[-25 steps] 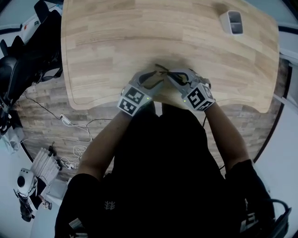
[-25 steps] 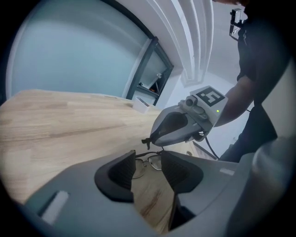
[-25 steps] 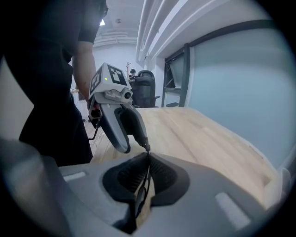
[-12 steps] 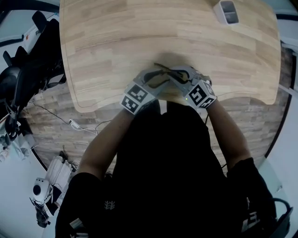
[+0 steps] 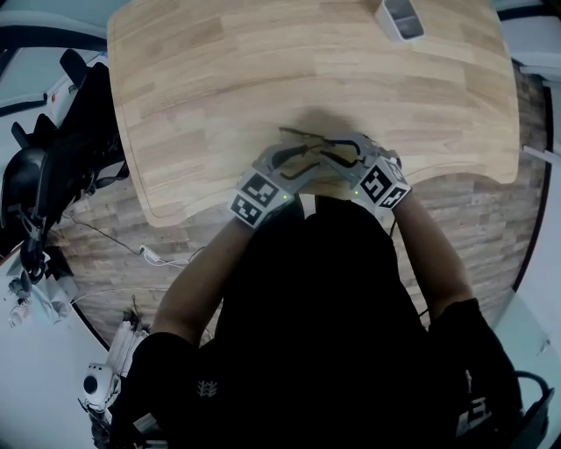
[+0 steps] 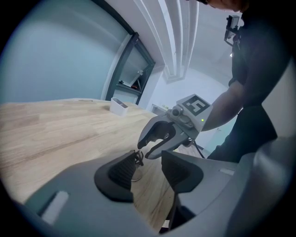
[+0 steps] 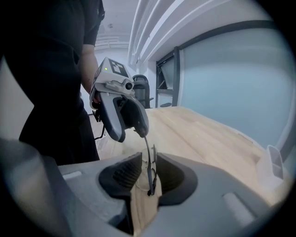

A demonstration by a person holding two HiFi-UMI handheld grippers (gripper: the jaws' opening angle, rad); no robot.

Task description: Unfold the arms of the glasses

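black office chair point(image 5: 61, 149) stands at the far left on a grey-brown plank floor point(image 5: 96, 197), with thin white cables point(image 5: 149, 254) trailing beside it. right of that lies the pale wooden table point(image 5: 219, 79), its rounded near edge in front of the person in a black shirt point(image 5: 307, 307). a small pale emblem point(image 5: 206, 386) on the shirt is too small to read.

the left gripper point(image 5: 298, 160) reaches over the table's near edge. its cube point(image 5: 257, 197) bears black-and-white square markers, a pattern and not lettering, with a small green light beside it. in the left gripper view its ribbed dark pads point(image 6: 121, 172) stand well apart, and one end of the thin dark-framed glasses with clear lenses point(image 6: 138, 159) lies against the tip of the left pad only.

the glasses point(image 5: 308, 145) sit between the two grippers, low over the table near its edge; i cannot tell whether they rest on the wood.

the right gripper point(image 5: 337, 158) meets them from the other side, its own marker cube point(image 5: 381, 186) also lit green. in the right gripper view its jaws have just been opening and now stand narrowly apart. the frame point(image 7: 149, 171) stands upright in the gap, close to the right pad, with bare wood showing beside the left one.

a small white open-topped container point(image 5: 399, 17) stands at the table's far right edge, well apart.
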